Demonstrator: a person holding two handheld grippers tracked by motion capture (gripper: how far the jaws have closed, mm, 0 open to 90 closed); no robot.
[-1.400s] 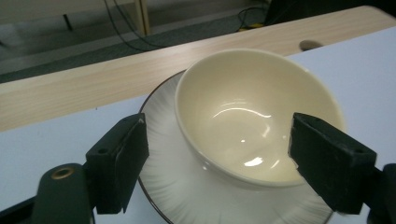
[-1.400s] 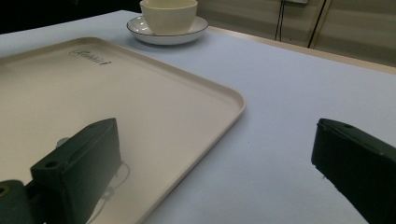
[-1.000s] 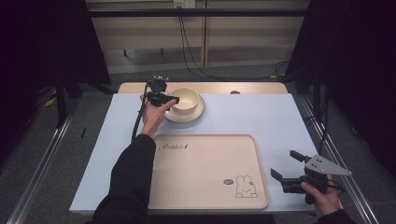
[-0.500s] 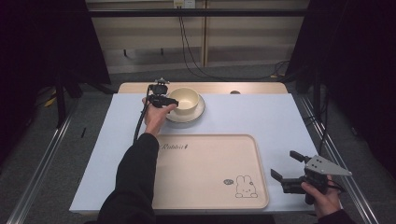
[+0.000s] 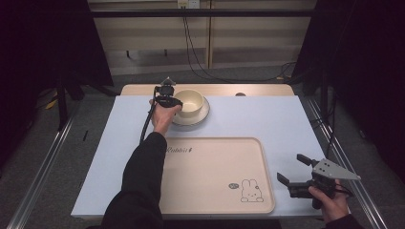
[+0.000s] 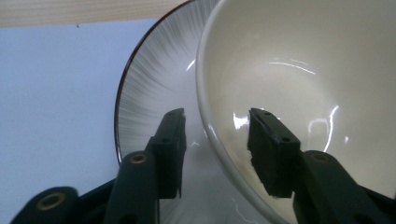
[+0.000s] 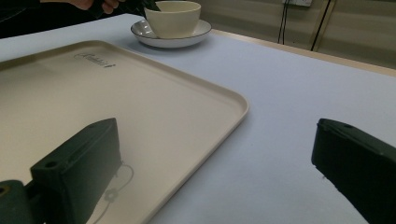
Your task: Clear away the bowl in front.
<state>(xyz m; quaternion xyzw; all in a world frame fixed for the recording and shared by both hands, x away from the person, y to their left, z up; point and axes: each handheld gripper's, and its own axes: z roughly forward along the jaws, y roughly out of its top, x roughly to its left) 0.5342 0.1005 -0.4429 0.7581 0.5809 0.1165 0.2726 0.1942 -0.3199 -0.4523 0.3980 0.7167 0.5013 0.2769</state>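
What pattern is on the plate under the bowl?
Fine grey radial streaks with a dark rim on the plate, clearest in the left gripper view.

Bowl cut off by left gripper view's edges.

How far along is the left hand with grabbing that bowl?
Done: the left claw has reached the bowl, its jaws straddling the rim, one inside and one outside, not yet closed. The bowl sits on its plate. Left: clamp and lift. The tray is bare; the right claw waits open.

Both claws agape, well apart
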